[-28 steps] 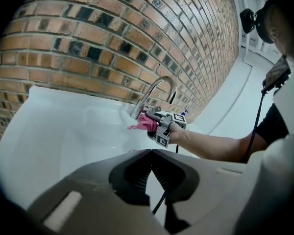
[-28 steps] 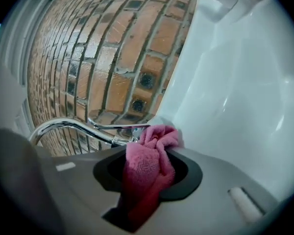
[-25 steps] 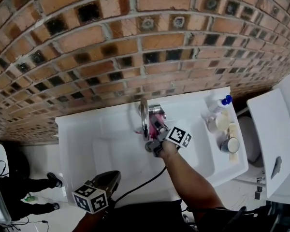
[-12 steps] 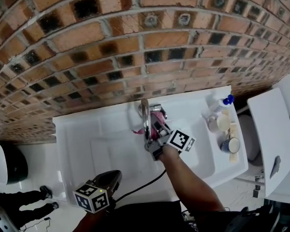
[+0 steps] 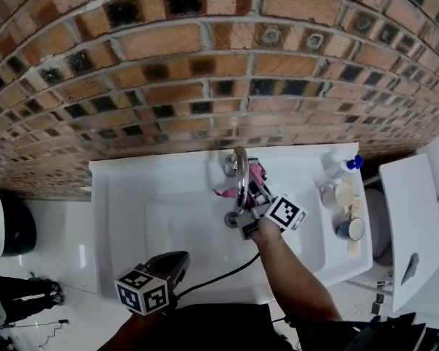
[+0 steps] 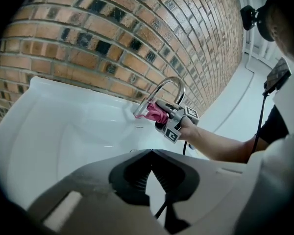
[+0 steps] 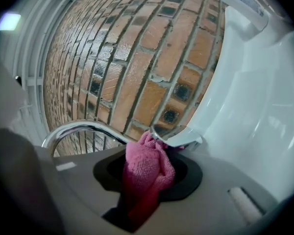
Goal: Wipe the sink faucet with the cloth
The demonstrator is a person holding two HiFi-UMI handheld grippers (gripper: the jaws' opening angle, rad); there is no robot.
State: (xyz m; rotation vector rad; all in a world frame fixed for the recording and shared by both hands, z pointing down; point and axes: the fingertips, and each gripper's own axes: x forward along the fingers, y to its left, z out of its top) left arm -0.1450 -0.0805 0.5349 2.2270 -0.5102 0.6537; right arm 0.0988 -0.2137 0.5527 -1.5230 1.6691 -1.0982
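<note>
- The right gripper (image 5: 253,194) is clamped on a bunched pink microfibre cloth (image 7: 146,166), which fills the gap between its jaws.
- The cloth lies against the curved chrome sink faucet (image 5: 240,172), at about 3 o'clock of the spout in the head view. In the right gripper view its top touches the faucet's flat lever.
- The faucet stands at 12 o'clock of the white sink (image 5: 132,196), in front of a red-brown brick wall (image 5: 205,64).
- The left gripper (image 6: 150,153) has its jaw tips together with nothing between them. It hangs over the sink's near edge, at about 7 o'clock of the faucet and well apart from it.
- A white bottle with a blue cap (image 5: 342,167) stands at 3 o'clock on the sink's ledge.
</note>
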